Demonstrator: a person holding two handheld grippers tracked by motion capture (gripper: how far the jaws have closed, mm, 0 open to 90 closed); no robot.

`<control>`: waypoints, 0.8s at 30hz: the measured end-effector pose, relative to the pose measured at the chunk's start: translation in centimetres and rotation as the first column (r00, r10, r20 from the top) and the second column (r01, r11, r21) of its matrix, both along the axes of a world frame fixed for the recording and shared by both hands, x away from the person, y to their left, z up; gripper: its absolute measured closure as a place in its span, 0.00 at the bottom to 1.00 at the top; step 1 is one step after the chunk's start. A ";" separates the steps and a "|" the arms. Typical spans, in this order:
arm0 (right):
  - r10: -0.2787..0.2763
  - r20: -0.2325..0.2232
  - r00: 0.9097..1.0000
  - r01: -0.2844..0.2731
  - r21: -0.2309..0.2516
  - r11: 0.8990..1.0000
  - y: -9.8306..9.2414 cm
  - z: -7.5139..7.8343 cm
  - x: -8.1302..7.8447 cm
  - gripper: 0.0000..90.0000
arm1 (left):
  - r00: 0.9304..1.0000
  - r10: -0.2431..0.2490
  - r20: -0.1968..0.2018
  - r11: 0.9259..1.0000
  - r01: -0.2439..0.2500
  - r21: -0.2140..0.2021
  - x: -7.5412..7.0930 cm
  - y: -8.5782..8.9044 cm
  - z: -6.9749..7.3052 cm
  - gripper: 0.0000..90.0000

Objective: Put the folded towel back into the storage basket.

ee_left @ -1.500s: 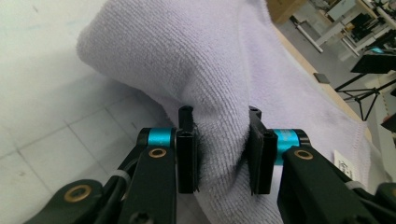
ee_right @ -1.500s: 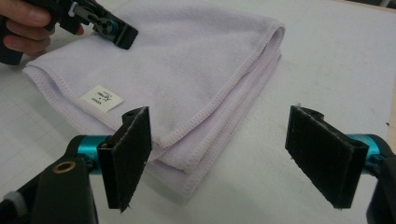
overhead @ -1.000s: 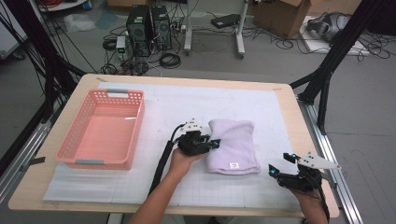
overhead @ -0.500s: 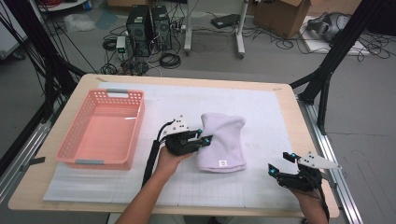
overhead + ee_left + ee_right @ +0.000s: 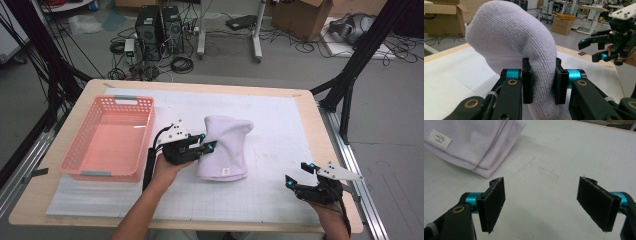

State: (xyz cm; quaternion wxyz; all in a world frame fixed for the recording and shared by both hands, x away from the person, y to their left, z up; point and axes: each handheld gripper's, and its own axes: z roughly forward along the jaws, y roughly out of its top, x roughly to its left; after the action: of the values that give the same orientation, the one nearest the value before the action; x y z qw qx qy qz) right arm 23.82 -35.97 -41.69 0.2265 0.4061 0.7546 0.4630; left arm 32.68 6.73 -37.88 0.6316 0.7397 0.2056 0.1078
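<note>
A folded white towel (image 5: pixel 227 145) lies mid-table on the white mat, its left side raised. My left gripper (image 5: pixel 207 142) is shut on that raised edge. In the left gripper view both pads squeeze the thick towel fold (image 5: pixel 511 37), which bulges above my left gripper (image 5: pixel 541 83). My right gripper (image 5: pixel 299 175) rests near the table's front right corner, open, with nothing between its fingers. In the right gripper view my right gripper (image 5: pixel 541 202) stands wide over bare mat, and the towel's labelled end (image 5: pixel 474 142) lies beyond it at upper left.
A pink plastic basket (image 5: pixel 80 145) sits on the left of the table, just left of my left hand. The white grid mat (image 5: pixel 280 125) covers most of the tabletop. My right gripper (image 5: pixel 591 50) appears far off in the left gripper view.
My left gripper has moved left toward the basket and risen, dragging the towel along and lifting its gripped side. The right gripper has stayed put.
</note>
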 end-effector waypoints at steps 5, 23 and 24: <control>0.003 -0.001 1.000 -0.003 0.001 1.000 0.1 0.0 0.0 0.24 | 1.000 0.004 0.020 1.000 -0.004 -0.006 -0.2 0.7 0.6 0.82; 0.004 -0.003 1.000 -0.004 0.000 1.000 0.1 0.0 0.1 0.24 | 0.998 0.023 0.062 0.999 -0.021 -0.042 -0.5 4.2 2.7 0.82; 0.004 -0.003 1.000 -0.004 0.000 1.000 0.1 0.0 0.1 0.24 | 0.998 0.024 0.062 0.999 -0.021 -0.046 -0.5 4.6 3.0 0.82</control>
State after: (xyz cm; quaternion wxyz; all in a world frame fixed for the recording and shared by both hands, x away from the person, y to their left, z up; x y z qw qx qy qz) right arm 23.96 -35.90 -41.71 0.2244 0.4051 0.7558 0.4630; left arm 32.15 11.33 -34.93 0.6530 0.7192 0.1967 0.1333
